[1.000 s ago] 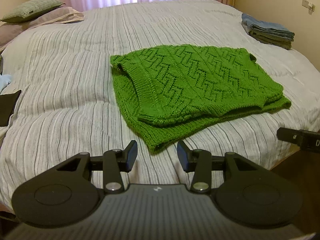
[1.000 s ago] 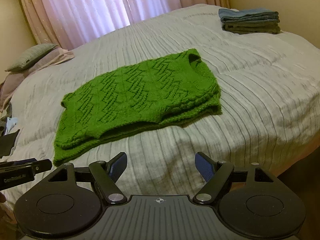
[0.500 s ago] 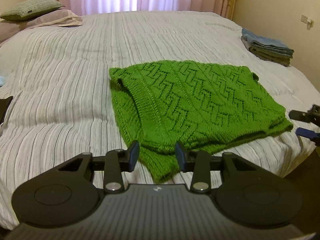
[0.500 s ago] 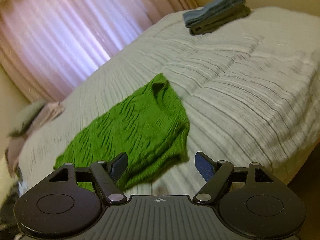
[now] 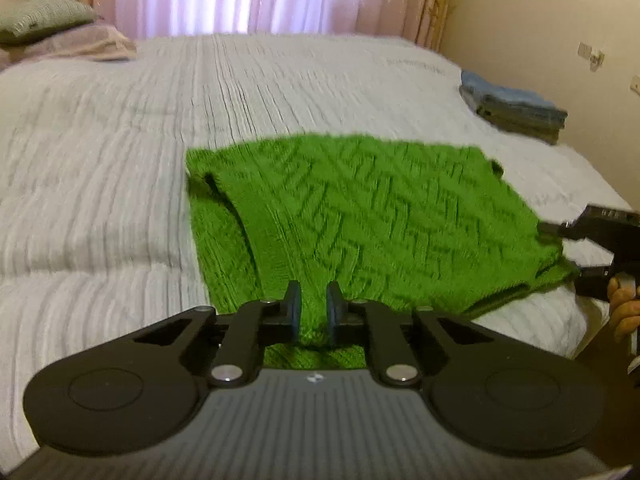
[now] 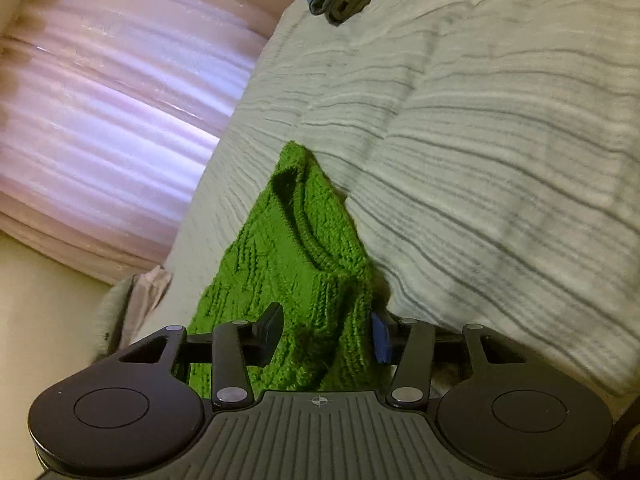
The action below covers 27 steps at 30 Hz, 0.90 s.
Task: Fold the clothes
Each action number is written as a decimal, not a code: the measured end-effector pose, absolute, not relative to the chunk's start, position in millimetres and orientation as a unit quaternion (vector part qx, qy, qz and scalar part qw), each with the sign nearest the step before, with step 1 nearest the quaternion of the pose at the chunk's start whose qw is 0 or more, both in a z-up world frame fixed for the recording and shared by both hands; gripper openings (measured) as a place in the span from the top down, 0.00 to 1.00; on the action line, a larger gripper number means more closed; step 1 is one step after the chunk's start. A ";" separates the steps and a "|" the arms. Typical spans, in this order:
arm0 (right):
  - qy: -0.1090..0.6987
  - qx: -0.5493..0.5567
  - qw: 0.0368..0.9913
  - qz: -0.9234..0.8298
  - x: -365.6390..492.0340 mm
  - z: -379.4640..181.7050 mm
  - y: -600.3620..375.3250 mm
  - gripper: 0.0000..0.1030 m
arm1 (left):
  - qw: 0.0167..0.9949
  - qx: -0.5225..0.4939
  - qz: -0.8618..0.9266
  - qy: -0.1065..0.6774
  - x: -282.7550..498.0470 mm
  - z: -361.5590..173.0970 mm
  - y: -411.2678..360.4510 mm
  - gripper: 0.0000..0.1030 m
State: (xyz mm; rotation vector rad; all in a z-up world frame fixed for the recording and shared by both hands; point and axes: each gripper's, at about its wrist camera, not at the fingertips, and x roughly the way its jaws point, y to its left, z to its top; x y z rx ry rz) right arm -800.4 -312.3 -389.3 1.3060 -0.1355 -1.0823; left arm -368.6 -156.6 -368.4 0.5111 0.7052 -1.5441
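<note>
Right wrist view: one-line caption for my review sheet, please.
Right tool closing around a bunched corner of the green sweater on the striped bed.

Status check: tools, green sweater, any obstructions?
Left tool closing on green sweater near edge. Right tool closing, collar-end knit between pads. Nothing in the way.

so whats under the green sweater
The striped bedspread lies under the green sweater and shows all around it. The sweater is folded, so its lower layers and the bedspread beneath it are covered.
</note>
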 end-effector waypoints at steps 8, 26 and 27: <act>-0.057 0.576 0.664 -0.474 -790.2 -391.6 -316.7 0.72 | 0.618 0.242 -0.672 0.329 -368.4 -386.7 -167.7 0.90; 0.263 -0.025 0.817 -0.512 -538.6 -284.2 -249.5 0.84 | 0.664 0.145 -0.631 0.375 -266.6 -359.4 -128.2 0.90; 0.272 -0.060 0.828 -0.486 -518.9 -289.2 -237.2 0.84 | 0.668 0.141 -0.626 0.377 -259.2 -358.5 -123.4 0.90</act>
